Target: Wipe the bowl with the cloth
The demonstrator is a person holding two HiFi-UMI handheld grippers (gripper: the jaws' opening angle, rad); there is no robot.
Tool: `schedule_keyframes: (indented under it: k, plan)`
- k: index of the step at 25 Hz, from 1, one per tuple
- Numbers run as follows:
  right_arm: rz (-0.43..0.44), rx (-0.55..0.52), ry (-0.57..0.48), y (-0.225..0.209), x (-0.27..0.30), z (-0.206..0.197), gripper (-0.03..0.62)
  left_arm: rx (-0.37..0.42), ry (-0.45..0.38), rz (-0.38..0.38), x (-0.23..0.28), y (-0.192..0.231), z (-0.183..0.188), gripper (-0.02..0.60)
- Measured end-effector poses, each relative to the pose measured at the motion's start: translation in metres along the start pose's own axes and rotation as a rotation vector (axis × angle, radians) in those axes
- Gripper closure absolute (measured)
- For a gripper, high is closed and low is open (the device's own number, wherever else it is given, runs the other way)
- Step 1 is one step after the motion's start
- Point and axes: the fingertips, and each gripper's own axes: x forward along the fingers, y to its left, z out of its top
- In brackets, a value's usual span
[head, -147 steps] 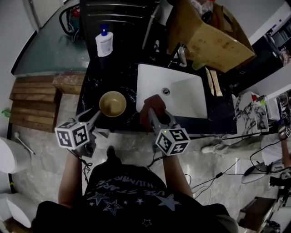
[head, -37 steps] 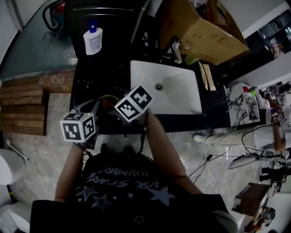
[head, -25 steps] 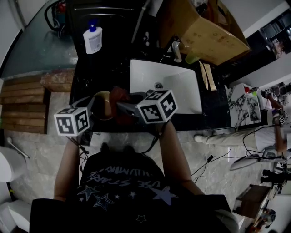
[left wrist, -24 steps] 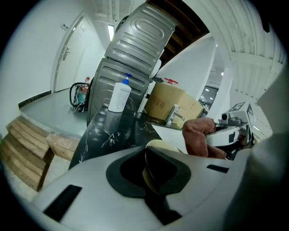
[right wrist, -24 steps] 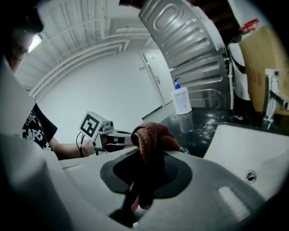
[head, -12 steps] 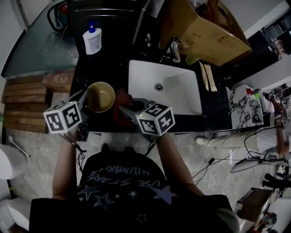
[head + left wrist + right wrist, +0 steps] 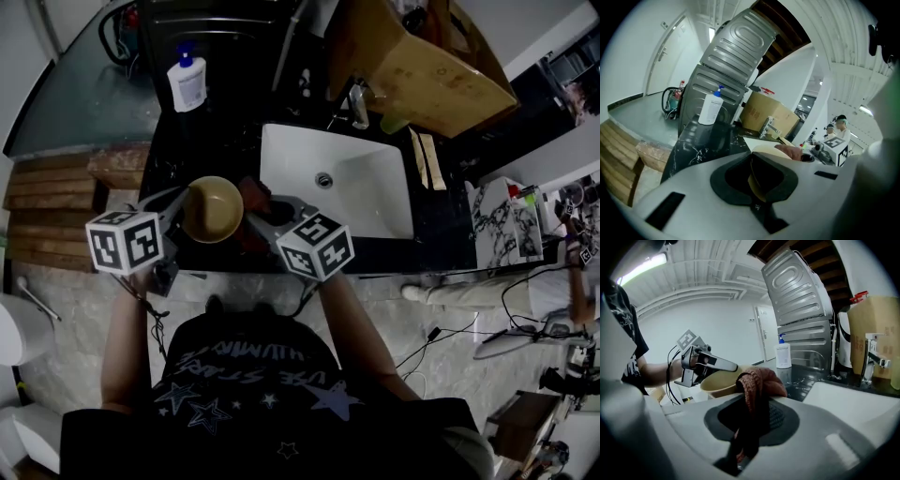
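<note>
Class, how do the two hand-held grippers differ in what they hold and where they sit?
The left hand-held gripper clamps the rim of the tan bowl; the right hand-held gripper clamps a reddish cloth. The left sits at the bowl's left, the right at its right, nearer the sink. Both are shut.

1. The sink (image 7: 367,197) is set in the surface (image 7: 225,141), at its right part.
2. The bowl (image 7: 213,209) is left of the sink, over the front edge of the surface.
3. The left tool (image 7: 183,200) grips the left rim of the bowl.
4. The cloth (image 7: 249,197), pinched in the right tool (image 7: 261,214), is just beside the bowl, between it and the sink.
5. The bottle (image 7: 187,82) stands far behind the bowl.
6. The tap (image 7: 359,105) and the box (image 7: 422,66) are behind the sink.
</note>
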Motion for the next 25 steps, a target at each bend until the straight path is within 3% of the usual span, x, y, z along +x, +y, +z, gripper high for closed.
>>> schedule_keyframes:
  k: [6,11,18,22,25]
  plan:
    - [0.092,-0.077,-0.043,0.005,-0.001,0.008,0.528,0.086,0.094,-0.134,-0.003,-0.022,-0.002,0.565]
    - [0.225,-0.163,-0.066,0.017,0.004,0.014,0.528,0.177,0.178,-0.262,-0.009,-0.043,-0.011,0.565]
    - [0.42,-0.228,-0.056,0.033,0.012,0.015,0.528,0.195,0.252,-0.385,-0.011,-0.061,-0.03,0.565]
    - [0.44,-0.212,-0.074,0.033,0.017,0.016,0.528,0.183,0.239,-0.384,-0.013,-0.059,-0.028,0.565]
    - [0.343,-0.198,-0.107,0.016,0.018,0.016,0.528,0.115,0.15,-0.386,-0.019,-0.054,-0.009,0.565]
